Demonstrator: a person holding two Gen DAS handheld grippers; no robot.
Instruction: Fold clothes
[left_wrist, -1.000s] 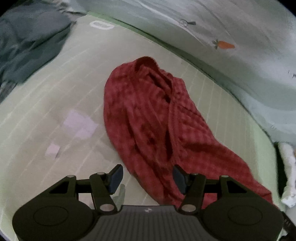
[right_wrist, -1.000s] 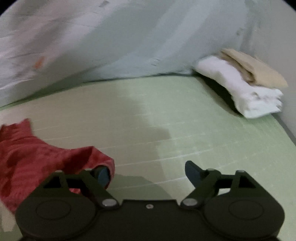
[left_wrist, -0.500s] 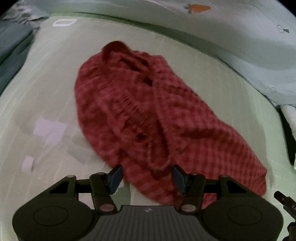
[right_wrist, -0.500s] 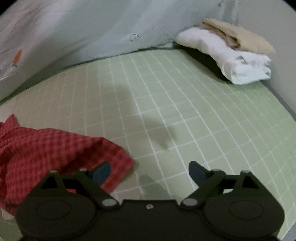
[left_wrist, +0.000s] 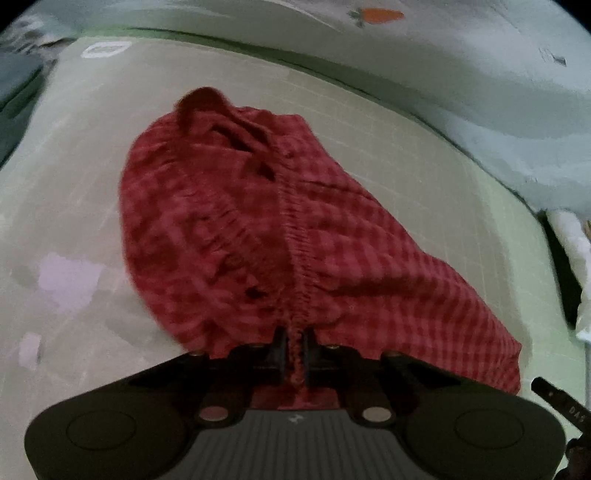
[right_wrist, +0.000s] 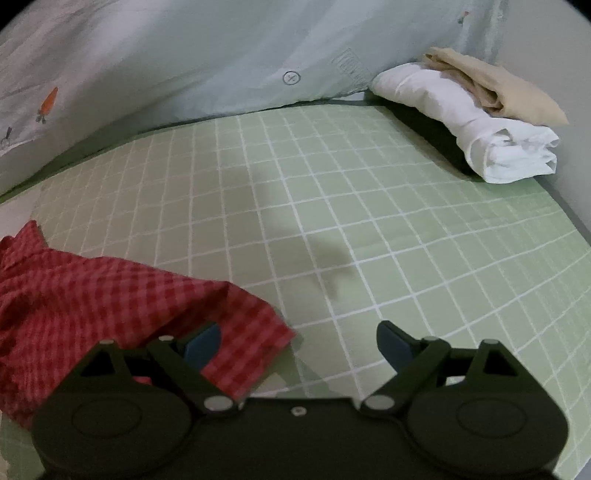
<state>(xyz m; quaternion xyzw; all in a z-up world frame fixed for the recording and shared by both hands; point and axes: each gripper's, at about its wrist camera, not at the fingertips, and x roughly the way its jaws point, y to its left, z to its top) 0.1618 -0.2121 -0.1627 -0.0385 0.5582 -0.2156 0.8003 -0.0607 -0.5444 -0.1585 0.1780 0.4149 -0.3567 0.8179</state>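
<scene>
**Thin pinch on a bunched garment, one claw still free**

Left wrist view: the left claw (left_wrist: 294, 345) is clenched on a gathered elastic seam at the near edge of the red checked garment (left_wrist: 258, 229), which lies crumpled on the green grid mat (left_wrist: 436, 155). The pinch takes in only a narrow ridge of cloth (the rest is loose behind it), so a lift could let the seam slide out, or drag the whole heap along the mat without opening it. The folds beyond the seam are tangled, and layers could come up stuck together.

Right wrist view: the right claw (right_wrist: 298, 341) stands released, jaws wide, its left finger (right_wrist: 202, 342) over the garment's corner (right_wrist: 110, 295) and its right finger over bare mat. Closing here might catch only one layer or miss the edge. Well beyond the garment, at the mat's far corner, a white cloth roll (right_wrist: 469, 125) and a beige piece (right_wrist: 495, 88) sit stacked; a wide swing of the garment could disturb them.
</scene>
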